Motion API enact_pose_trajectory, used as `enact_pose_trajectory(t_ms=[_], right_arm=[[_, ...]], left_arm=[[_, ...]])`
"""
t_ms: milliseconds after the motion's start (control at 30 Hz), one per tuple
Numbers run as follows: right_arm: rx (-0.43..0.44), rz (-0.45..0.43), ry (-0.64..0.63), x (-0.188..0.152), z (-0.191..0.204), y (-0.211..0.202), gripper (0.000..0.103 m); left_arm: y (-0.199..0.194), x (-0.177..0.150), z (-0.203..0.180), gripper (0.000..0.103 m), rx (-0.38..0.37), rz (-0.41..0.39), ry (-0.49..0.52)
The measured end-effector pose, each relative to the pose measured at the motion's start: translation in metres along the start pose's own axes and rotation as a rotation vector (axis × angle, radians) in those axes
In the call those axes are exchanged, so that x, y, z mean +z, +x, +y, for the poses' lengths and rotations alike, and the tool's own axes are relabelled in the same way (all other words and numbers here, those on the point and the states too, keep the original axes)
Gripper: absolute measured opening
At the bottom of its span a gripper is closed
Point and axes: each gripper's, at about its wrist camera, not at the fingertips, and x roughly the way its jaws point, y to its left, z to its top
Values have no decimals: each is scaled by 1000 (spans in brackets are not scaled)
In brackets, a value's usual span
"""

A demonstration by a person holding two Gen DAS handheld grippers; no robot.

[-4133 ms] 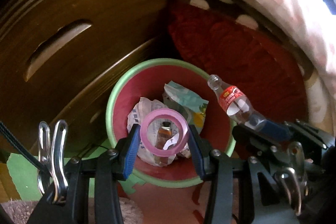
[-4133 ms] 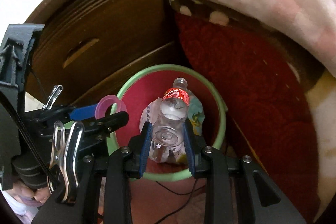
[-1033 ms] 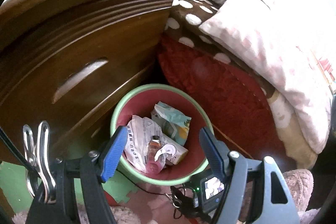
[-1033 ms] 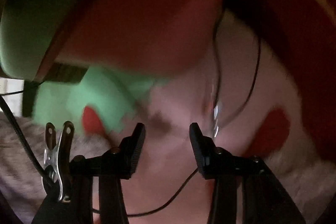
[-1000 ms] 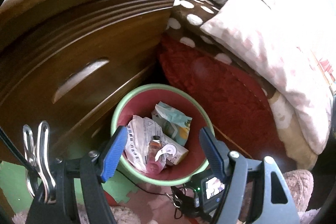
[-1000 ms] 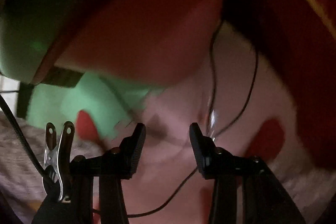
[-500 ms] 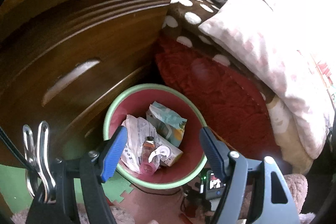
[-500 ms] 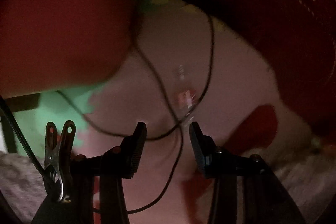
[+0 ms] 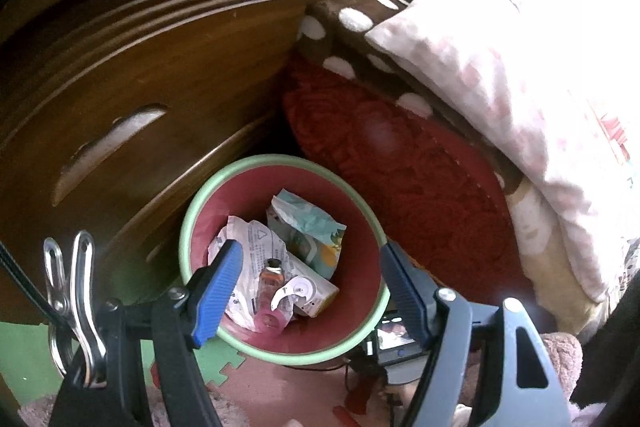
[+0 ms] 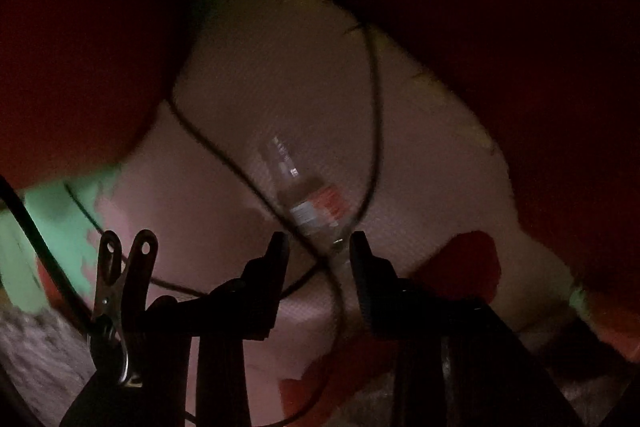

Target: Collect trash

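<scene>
left gripper: fingers wide, empty, over bin | bin: two wrappers, print unreadable | right gripper: fingers apart, empty | one bottle on floor, red label unreadable

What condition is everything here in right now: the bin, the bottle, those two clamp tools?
Trash bin: upright, partly filled with wrappers.
Small vial: lying in the bin among the wrappers.
Plastic bottle: lying on the floor mat, outside the bin, under a black cable.
Left gripper: open, empty, above the bin.
Right gripper: open, empty, near the bottle.
</scene>
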Motion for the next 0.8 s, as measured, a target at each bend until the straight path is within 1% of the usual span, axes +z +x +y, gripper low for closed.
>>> enact_pose_trajectory(t_ms=[67,133,267,333,367,433,533,600,700,767,800], right_arm=[[-28,-3,-31,1,13,14,33],[-47,-19,-21,2,18,20,33],[-31,-24,51,7,18,40,30],[7,-18,74,5,20,47,30],[8,-14,64,5,26,52,30],[-12,-10,6,5,43,63,30],[-43,-4,-40,8,64,76,32],[-43,5,-39,2,62,85,33],[-44,18,-36,1,87,99,32],[-52,27,-55,-1,96,105,32],[-50,30,-62,-1,94,105,32]], left_arm=[[2,-1,-1,75,4,5,3],[3,-1,-1,75,5,7,4],[2,-1,-1,75,-1,4,9],[2,-2,-1,75,3,1,11],[2,-1,0,75,1,0,8],[1,-1,2,75,-3,-1,4],[1,-1,3,75,5,-1,3],[1,0,5,75,8,-2,-6],[1,0,5,75,14,-5,-8],[1,1,4,75,18,-6,-4],[1,1,4,75,19,-7,-4]])
